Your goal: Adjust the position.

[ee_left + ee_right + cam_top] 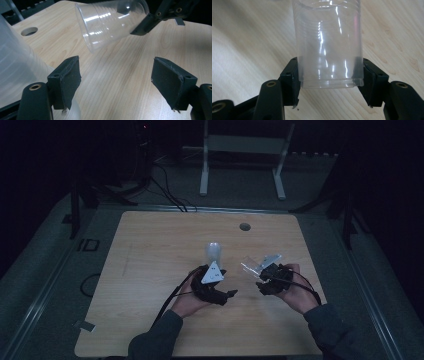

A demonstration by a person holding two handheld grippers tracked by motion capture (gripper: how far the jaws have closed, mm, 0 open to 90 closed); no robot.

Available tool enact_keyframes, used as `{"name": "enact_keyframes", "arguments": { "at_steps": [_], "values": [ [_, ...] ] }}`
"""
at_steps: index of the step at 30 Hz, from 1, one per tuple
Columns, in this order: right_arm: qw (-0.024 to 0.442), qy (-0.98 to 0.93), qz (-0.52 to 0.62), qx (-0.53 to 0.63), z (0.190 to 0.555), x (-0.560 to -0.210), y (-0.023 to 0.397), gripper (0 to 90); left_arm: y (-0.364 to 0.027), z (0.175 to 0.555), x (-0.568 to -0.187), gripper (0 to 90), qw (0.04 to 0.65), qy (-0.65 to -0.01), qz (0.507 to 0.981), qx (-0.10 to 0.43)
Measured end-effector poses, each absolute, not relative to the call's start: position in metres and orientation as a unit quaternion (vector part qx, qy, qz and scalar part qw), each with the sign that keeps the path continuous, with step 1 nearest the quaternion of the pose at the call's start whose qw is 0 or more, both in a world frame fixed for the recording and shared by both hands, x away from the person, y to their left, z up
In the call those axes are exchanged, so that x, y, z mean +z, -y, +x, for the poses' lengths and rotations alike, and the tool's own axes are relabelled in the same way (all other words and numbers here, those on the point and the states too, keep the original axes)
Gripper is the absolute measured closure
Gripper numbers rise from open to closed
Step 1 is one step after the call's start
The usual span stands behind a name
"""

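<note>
The right tongs (328, 82) were clamped on a clear plastic cup's (329, 50) base, above the desk's (150, 245) right half. The left tongs (116, 82), apart, should square up beside the frosted cup (213, 252) before closing.

on the table (150, 270): stack of cups (213, 251) near the middle, single cup (250, 266) to its right, round hole (244, 226) behind both, toward the far edge.

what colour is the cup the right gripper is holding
Colourless clear plastic cup with ribbed rings, seen best in the right gripper view; the wood table shows through it.
</note>
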State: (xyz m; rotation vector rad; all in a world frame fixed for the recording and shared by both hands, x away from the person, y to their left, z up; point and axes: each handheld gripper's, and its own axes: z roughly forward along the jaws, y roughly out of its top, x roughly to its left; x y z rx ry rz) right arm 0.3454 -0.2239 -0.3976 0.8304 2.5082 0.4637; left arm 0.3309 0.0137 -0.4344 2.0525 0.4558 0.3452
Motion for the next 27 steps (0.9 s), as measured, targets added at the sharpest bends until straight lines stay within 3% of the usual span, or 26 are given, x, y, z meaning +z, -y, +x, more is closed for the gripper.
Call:
{"name": "enact_keyframes", "arguments": {
  "at_steps": [27],
  "values": [
    [0.308,-0.825,0.384,0.279,0.322,-0.424,0.217,41.4,-0.009,0.331,-0.431,23.1,0.511,-0.206,0.826,0.118]
  ]
}}
